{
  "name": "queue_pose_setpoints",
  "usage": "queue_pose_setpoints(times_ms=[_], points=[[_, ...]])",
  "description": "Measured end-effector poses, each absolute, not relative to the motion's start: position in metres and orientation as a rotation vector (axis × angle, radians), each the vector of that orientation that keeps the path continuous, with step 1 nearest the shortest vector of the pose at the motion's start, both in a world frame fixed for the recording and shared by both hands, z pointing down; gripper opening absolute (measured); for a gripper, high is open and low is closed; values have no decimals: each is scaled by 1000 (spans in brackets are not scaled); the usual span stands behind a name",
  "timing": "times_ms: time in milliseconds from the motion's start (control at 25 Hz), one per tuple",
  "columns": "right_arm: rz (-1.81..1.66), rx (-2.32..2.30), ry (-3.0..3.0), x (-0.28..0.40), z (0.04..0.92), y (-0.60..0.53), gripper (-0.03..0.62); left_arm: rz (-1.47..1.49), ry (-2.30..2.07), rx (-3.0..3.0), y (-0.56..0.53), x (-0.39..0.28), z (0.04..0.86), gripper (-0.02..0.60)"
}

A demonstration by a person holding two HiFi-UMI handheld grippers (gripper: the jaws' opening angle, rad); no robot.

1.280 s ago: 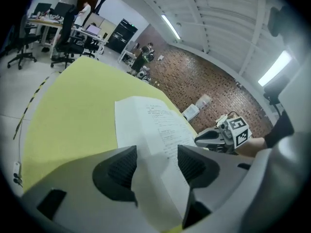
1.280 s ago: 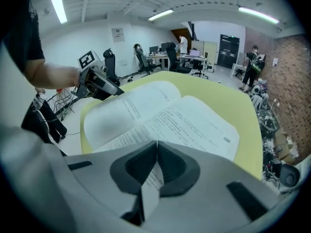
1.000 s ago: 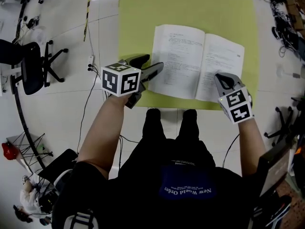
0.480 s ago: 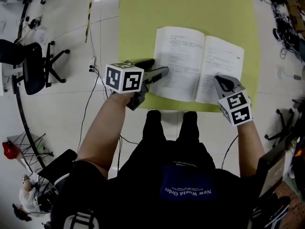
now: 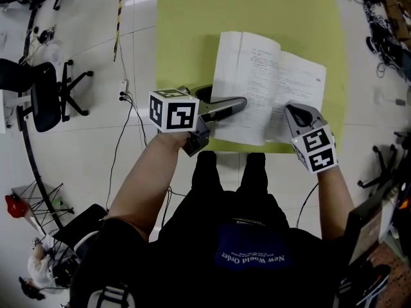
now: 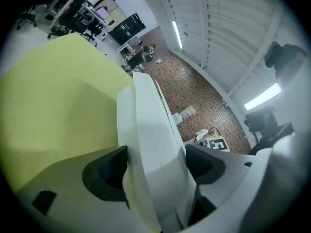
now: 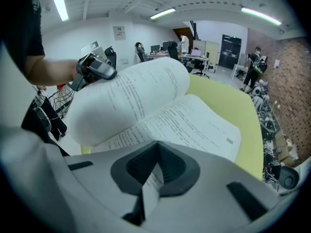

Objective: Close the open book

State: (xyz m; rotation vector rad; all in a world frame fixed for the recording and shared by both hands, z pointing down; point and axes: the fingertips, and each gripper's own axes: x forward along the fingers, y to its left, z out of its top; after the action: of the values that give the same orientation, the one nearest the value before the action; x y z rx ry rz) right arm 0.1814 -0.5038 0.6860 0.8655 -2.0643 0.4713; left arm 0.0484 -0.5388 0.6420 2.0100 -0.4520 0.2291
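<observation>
An open book [image 5: 289,85] with printed white pages lies on a yellow-green table [image 5: 192,31]. Its left half [image 5: 241,76] is raised off the table and curls over toward the right page. My left gripper [image 5: 239,104] has that thick stack of pages [image 6: 150,130] between its pads, touching both; its jaws are opening. In the right gripper view the lifted half [image 7: 126,96] arches above the flat right page [image 7: 204,125], and the left gripper [image 7: 97,69] shows at its far edge. My right gripper [image 5: 297,113] is shut on the right page's near corner, a thin sheet pinched between its pads [image 7: 146,171].
The person's legs [image 5: 231,165] stand against the table's near edge. An office chair [image 5: 38,88] and floor cables [image 5: 122,133] lie left of the table. More chair bases [image 5: 385,43] stand at the right. Desks and people [image 7: 255,62] are far off.
My left gripper has moved right and up with the book's left half, which has lifted off the table and now bends over toward the right page. The right gripper has stayed put.
</observation>
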Motion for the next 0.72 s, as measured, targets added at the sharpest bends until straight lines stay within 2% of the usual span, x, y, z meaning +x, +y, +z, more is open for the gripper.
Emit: queue_pose_setpoints(times_ms=[480,720], points=[[454,875,-2088,194,685,-503,-20,267,-440,2212,-533,93,567,360],[486,851,-2096,205,686,-498,-17,276,-251,2311,-512,154,534,360]])
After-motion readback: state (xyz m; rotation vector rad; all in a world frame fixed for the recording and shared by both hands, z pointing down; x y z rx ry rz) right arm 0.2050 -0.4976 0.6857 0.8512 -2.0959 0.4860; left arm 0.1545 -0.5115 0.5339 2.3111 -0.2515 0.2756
